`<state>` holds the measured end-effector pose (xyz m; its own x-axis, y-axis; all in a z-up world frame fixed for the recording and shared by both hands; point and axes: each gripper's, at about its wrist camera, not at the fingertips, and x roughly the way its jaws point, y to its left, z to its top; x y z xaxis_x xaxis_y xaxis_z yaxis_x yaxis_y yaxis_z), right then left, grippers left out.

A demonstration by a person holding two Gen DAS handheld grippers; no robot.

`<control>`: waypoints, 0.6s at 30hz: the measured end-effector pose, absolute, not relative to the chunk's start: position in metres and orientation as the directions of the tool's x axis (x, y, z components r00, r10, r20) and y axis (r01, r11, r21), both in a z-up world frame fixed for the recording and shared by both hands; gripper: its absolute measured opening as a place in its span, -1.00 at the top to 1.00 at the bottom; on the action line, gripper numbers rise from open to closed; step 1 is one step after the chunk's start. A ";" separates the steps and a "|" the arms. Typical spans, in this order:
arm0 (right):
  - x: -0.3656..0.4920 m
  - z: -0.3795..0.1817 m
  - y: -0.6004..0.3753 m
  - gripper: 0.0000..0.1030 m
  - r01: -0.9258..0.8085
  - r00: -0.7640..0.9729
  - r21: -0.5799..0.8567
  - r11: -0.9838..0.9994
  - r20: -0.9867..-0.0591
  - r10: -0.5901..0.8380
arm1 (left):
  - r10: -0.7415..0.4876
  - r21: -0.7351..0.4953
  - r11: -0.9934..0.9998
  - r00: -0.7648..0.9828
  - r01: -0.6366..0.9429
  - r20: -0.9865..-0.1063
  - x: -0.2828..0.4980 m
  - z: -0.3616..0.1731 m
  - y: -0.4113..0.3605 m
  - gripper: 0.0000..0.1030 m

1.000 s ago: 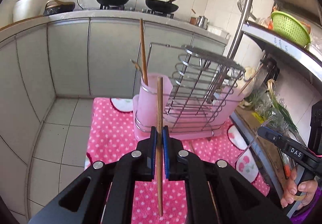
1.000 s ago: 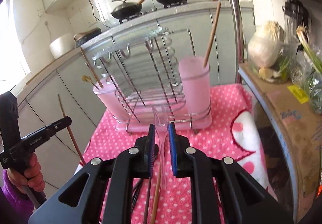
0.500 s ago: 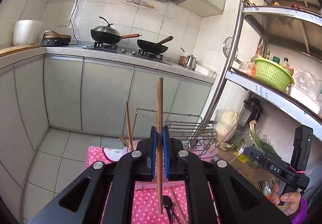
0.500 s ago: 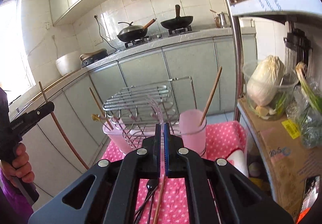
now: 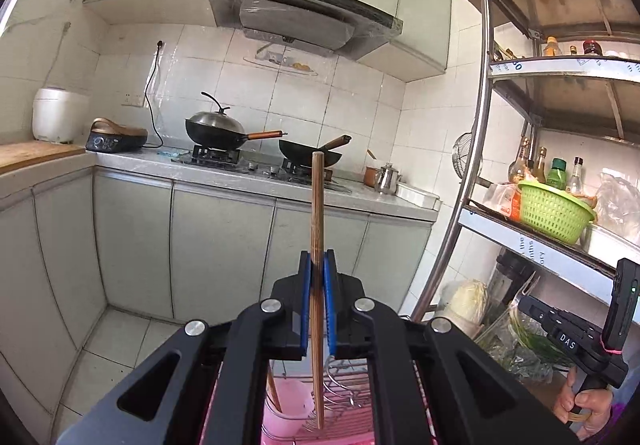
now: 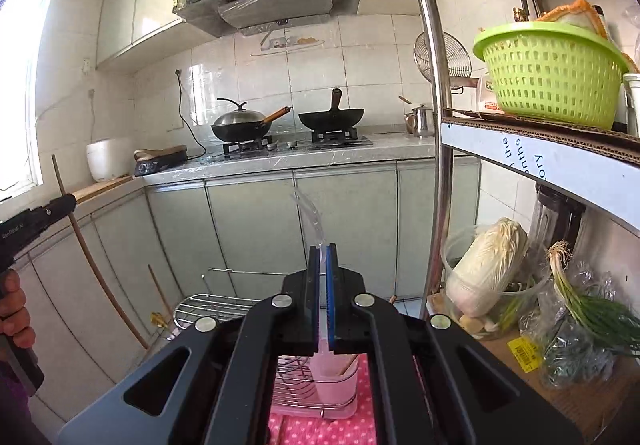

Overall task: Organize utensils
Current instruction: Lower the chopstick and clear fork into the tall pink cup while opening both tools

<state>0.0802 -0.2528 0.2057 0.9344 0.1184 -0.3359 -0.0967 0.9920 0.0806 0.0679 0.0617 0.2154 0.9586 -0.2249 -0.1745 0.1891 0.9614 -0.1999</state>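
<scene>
A wooden chopstick (image 5: 317, 229) is pinched between the blue pads of the left gripper (image 5: 317, 273), its long axis run upright from 6 to 12 o'clock in the left wrist view; the upper end stands well above the fingertips, the lower end hangs below them. That lower tip is seen just over the pink utensil cup (image 5: 286, 415), which lies at 6 o'clock from the fingers, slightly toward 7, with one chopstick already leaning in it. The wire dish rack (image 5: 344, 385) is set beside the cup toward 5 o'clock. The right gripper (image 6: 324, 257) is pressed onto a clear plastic utensil (image 6: 310, 215), probably a spoon or fork though the head cannot be made out; its curved end rises toward 11 o'clock above the fingertips. Below the right fingers, at 6 o'clock, a second pink cup (image 6: 334, 381) holding a chopstick is seen at the rack's near corner, on the pink dotted cloth (image 6: 320, 431). Both pieces are held high above their cups, axes near vertical. The coming move is judged to be a straight descent; the left piece appears better lined up, its tip being nearly over the cup mouth. A small shift toward 7 o'clock may be needed before lowering, lest the tip strike the rim or the rack wires.
</scene>
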 end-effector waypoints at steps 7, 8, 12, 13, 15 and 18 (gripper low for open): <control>0.120 0.164 -0.247 0.94 -0.062 0.902 0.048 0.997 -0.424 0.077 | -0.173 -0.177 0.975 0.963 0.137 -0.206 0.111 0.182 0.056 0.89; 0.123 0.158 -0.246 0.94 -0.061 0.896 0.049 0.997 -0.437 0.076 | -0.169 -0.169 0.977 0.961 0.133 -0.220 0.118 0.174 0.054 0.89; 0.132 0.136 -0.248 0.94 -0.058 0.866 0.060 0.997 -0.493 0.080 | -0.171 -0.144 0.980 0.942 0.134 -0.287 0.135 0.141 0.045 0.89; 0.132 0.130 -0.248 0.94 -0.057 0.857 0.064 0.996 -0.509 0.082 | -0.176 -0.140 0.980 0.936 0.138 -0.304 0.137 0.132 0.043 0.89; 0.134 0.119 -0.250 0.94 -0.053 0.840 0.070 0.996 -0.536 0.083 | -0.181 -0.134 0.981 0.923 0.144 -0.339 0.141 0.116 0.039 0.89; 0.137 0.103 -0.251 0.94 -0.051 0.815 0.092 0.994 -0.572 0.095 | -0.195 -0.144 0.978 0.900 0.149 -0.389 0.145 0.095 0.035 0.89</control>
<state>0.1367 -0.2508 0.1033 0.8146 0.0947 -0.5722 -0.0513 0.9945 0.0916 0.1454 0.0349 0.0947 0.9004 -0.1947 -0.3891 0.1493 0.9782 -0.1441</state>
